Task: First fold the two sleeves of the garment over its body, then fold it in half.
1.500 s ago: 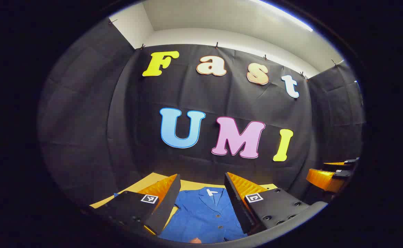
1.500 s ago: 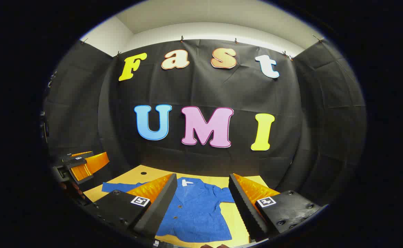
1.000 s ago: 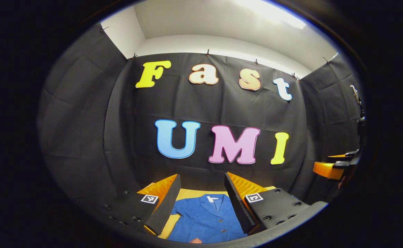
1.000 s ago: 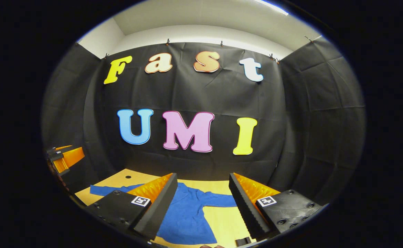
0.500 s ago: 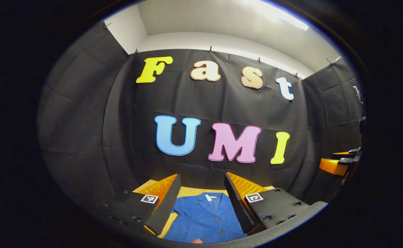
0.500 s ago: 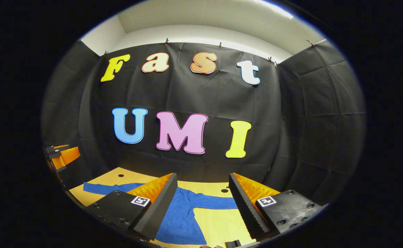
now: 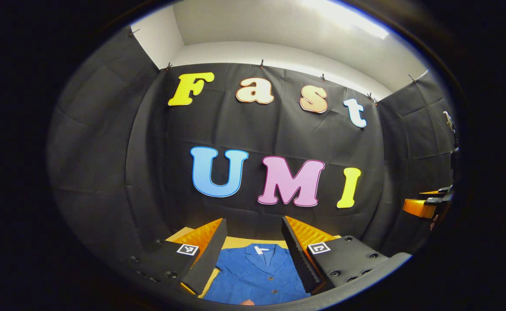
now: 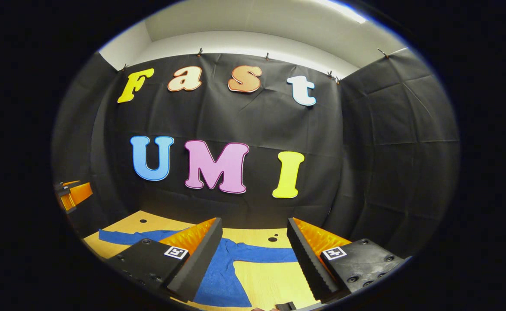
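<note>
Now right sleeve (image 8: pixel 261 254) more central.

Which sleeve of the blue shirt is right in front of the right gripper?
The sleeve that stretches out flat on the table between the open fingers of the right gripper. The other sleeve lies far off to the side, past one finger.

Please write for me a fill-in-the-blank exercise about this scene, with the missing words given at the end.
1. The garment lying on the table is ____ in colour.
2. Both sleeves lie spread out, so neither is ____ yet.
3. The jaws of the right hand-held gripper stand ____.
4. Between the fingers of the left hand-held gripper shows the garment's ____, with buttons below.

Missing words: blue; folded; open; collar
</note>
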